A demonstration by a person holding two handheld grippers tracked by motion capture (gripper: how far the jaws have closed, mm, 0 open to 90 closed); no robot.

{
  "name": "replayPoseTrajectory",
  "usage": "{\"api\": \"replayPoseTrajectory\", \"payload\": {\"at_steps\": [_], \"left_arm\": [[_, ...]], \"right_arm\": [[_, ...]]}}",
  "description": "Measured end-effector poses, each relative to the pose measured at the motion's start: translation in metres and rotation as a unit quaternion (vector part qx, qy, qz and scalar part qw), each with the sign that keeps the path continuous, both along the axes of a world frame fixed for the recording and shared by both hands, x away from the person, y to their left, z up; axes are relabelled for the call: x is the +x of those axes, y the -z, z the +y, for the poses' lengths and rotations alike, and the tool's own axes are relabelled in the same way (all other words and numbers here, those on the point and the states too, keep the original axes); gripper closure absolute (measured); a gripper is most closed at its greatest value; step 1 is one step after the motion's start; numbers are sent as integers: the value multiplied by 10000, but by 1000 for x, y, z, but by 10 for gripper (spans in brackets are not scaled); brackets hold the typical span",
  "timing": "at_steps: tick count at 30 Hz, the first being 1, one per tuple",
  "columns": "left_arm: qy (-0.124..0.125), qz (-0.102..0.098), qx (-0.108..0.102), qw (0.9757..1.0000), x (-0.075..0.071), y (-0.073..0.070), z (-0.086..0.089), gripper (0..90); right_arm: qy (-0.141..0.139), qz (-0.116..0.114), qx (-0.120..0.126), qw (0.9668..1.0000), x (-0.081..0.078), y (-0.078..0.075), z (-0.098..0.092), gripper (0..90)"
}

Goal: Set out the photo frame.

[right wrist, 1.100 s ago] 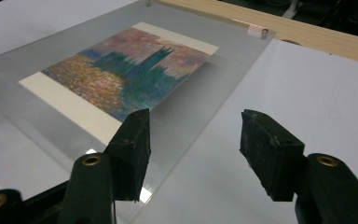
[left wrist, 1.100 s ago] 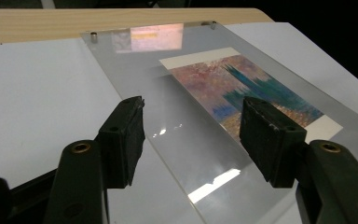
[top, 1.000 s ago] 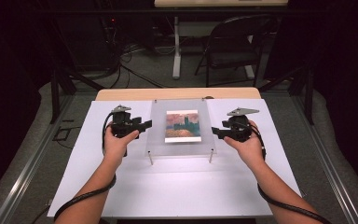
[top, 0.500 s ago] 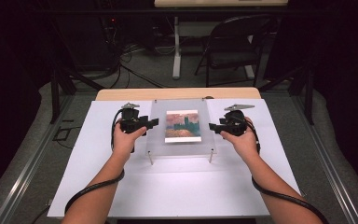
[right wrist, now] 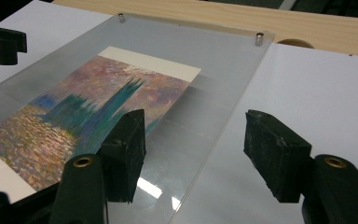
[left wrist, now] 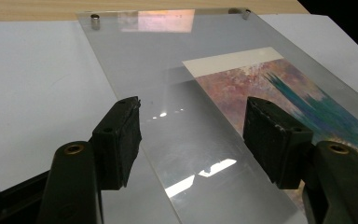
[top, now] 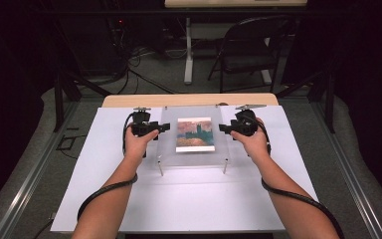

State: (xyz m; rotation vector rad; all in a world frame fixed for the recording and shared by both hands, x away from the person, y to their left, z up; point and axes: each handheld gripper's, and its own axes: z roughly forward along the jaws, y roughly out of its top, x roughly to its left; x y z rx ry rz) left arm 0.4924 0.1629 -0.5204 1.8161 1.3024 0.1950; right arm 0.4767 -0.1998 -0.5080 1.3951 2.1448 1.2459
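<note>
Presently both grippers flank a clear panel (top: 194,134) raised on short posts above the white sheet (top: 189,199) at mid-table. Left gripper (top: 163,127): jaws apart, straddling the panel's left edge, nothing clamped. Right gripper (top: 224,128): jaws likewise apart over the right edge.

Risks, as judged: uneven closure could tilt or slide the panel off its posts; a one-sided lift could twist it; the pads may slip on the glossy, reflective surface.

Contents: a painted print (right wrist: 88,116) lies flat under the panel, apparently sandwiched, though the glare leaves this uncertain. No other container noted.
</note>
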Motion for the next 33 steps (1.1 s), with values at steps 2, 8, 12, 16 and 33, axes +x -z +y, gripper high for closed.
{"api": "replayPoseTrajectory", "payload": {"at_steps": [2,8,12,16,33], "left_arm": [[-3,48,53,10000,3,3,-1,366],[6,135,68,9999,10,9,-5,363],[1,224,92,9997,14,13,-6,346],[-7,292,133,9995,17,17,-6,341],[-12,461,65,9989,32,22,-6,317]], "right_arm": [[-14,62,-31,10000,5,3,3,375],[30,229,-24,9997,14,12,6,370],[7,371,115,9992,20,17,8,363],[-41,564,163,9983,24,21,11,351],[115,861,369,9955,44,32,17,311]]}}
